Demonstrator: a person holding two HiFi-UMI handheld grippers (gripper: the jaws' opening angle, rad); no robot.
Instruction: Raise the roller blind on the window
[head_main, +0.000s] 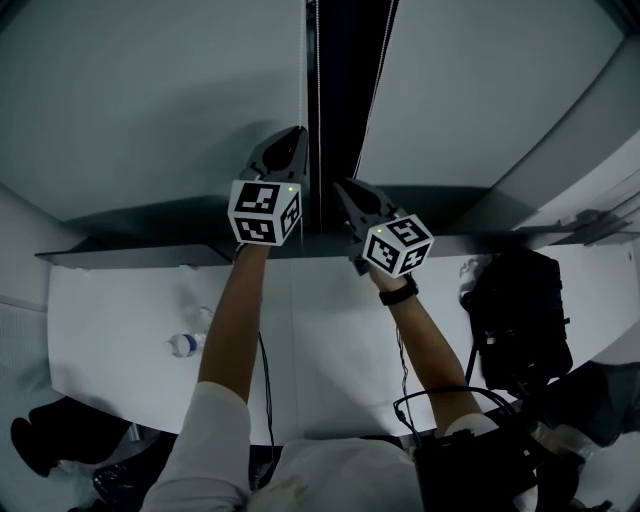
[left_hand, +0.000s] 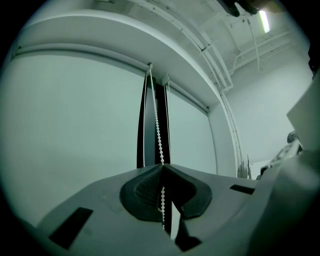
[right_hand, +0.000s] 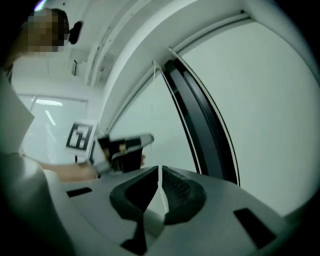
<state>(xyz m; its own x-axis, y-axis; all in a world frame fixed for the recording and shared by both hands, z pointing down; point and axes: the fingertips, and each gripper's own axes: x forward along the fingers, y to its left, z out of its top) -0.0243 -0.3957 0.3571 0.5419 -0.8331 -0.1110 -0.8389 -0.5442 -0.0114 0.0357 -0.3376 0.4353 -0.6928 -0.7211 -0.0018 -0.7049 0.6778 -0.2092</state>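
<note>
Two roller blinds (head_main: 150, 90) hang lowered side by side over the window, with a bead chain (left_hand: 158, 125) running down the dark gap between them. Both of the person's arms reach forward. The left gripper (head_main: 299, 131) pinches the chain, while the right gripper (head_main: 341, 186) (jaws pressed together on nothing) hovers just beside it.

A bottle (head_main: 183, 344) on the white table (head_main: 110, 300) (black bag (head_main: 515, 310) nearby).
</note>
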